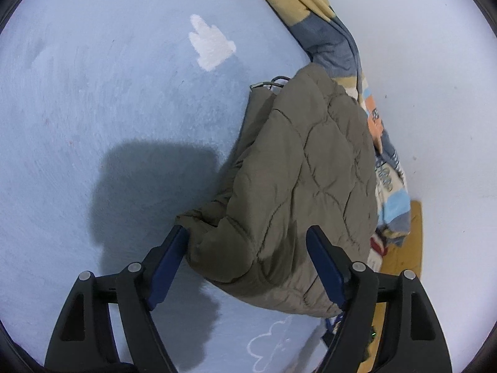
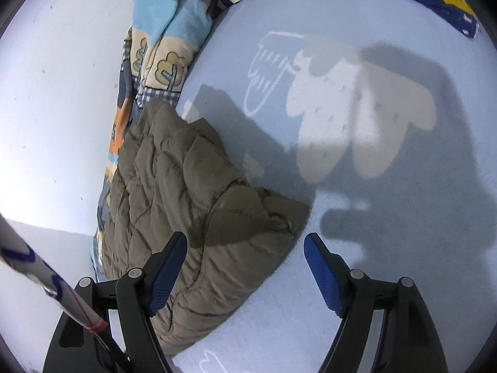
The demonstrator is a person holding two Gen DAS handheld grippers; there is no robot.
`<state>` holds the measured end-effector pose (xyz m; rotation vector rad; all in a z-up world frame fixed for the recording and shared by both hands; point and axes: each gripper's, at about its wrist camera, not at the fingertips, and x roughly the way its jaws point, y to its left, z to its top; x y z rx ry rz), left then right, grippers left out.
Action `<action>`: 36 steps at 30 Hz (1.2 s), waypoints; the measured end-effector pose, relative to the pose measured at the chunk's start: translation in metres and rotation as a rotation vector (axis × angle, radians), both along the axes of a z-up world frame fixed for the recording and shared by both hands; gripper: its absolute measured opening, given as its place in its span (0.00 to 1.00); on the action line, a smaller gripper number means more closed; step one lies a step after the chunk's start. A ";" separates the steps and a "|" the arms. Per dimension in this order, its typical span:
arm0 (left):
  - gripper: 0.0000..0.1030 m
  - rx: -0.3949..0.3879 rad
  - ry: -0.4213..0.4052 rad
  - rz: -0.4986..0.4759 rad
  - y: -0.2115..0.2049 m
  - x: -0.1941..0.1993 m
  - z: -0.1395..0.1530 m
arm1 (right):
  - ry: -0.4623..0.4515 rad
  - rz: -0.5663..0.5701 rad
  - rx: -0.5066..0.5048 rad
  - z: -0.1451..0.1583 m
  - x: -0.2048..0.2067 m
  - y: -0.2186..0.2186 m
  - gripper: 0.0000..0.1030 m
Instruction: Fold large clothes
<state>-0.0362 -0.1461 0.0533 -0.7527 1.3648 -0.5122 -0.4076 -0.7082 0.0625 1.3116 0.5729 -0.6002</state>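
Between my spread left fingers [image 1: 247, 245], lower centre, bulges the folded quilted olive jacket [image 1: 298, 168] on the pale-blue fleecy bed [image 1: 93, 93]. Its rounded corner [image 2: 298, 214] ends between my right fingers [image 2: 245, 253], also spread; bare bedding opens to the frame's right.

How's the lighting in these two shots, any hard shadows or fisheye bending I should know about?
Left wrist view: one dark, hard-edged shadow on the blue sheet beside the olive quilted jacket; black vignette at the corners. Right wrist view: gripper-shaped shadows cross the white cloud print, and the jacket edge is half shaded; the wall looks washed out. Both views bulge toward the rim.
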 end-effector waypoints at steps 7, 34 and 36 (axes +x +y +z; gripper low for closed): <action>0.77 -0.009 0.018 0.031 0.000 0.002 -0.008 | -0.006 -0.015 0.015 -0.008 0.005 -0.002 0.80; 0.82 0.366 -0.387 -0.094 -0.055 0.001 0.005 | -0.065 -0.007 -0.025 -0.029 0.024 -0.002 0.89; 0.83 0.331 -0.362 -0.086 -0.054 0.006 -0.001 | -0.066 0.000 -0.031 -0.029 0.026 -0.001 0.89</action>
